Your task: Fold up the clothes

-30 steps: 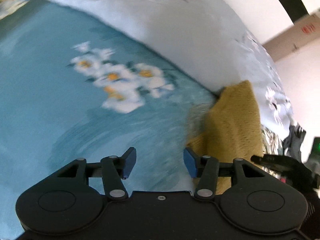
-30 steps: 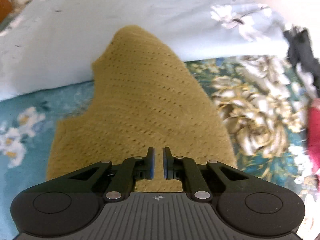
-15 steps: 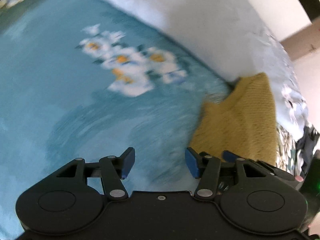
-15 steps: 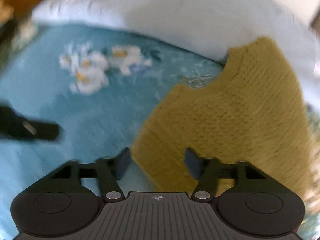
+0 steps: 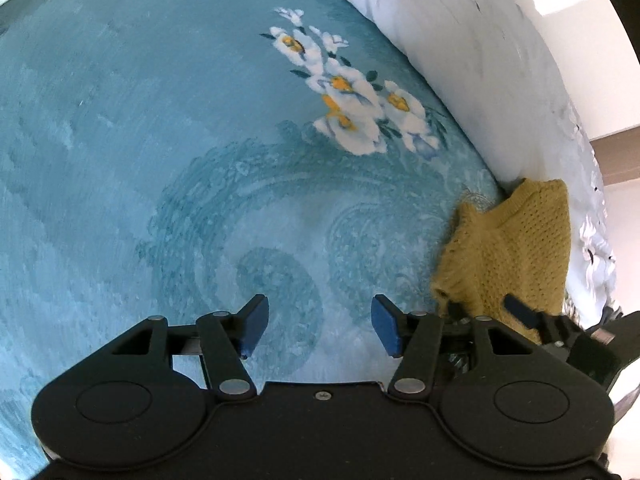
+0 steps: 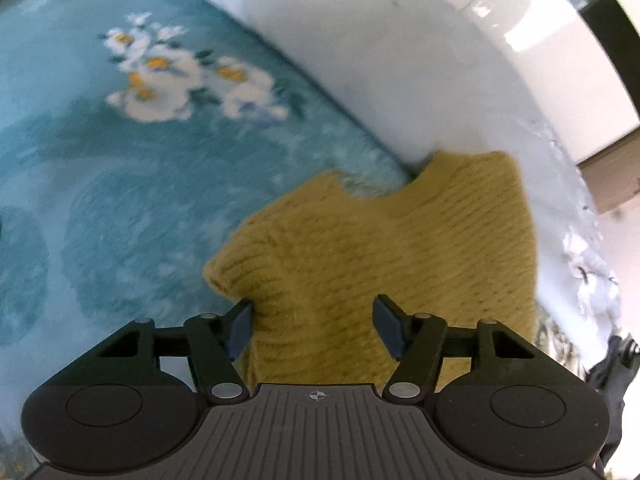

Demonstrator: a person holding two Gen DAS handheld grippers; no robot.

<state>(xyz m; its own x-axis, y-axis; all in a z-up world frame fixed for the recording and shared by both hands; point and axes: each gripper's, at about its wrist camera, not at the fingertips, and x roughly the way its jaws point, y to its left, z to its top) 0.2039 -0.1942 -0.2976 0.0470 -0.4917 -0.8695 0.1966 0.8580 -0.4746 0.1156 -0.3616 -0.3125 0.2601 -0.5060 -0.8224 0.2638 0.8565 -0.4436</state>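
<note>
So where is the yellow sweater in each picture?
Left wrist view: the yellow sweater lies at the right edge, beside the open left gripper, against the white quilt.
Right wrist view: the sweater fills the lower middle, with the open right gripper over its near edge.
Shared landmark: the white flowers on the blue bedspread.

No words, brand names, labels or numbers can be read in either wrist view. The only mark is a small crosshair sign (image 6: pixel 317 395), a circle crossed by two lines, on the ribbed grey top of the right gripper's body, and it carries no lettering.
</note>
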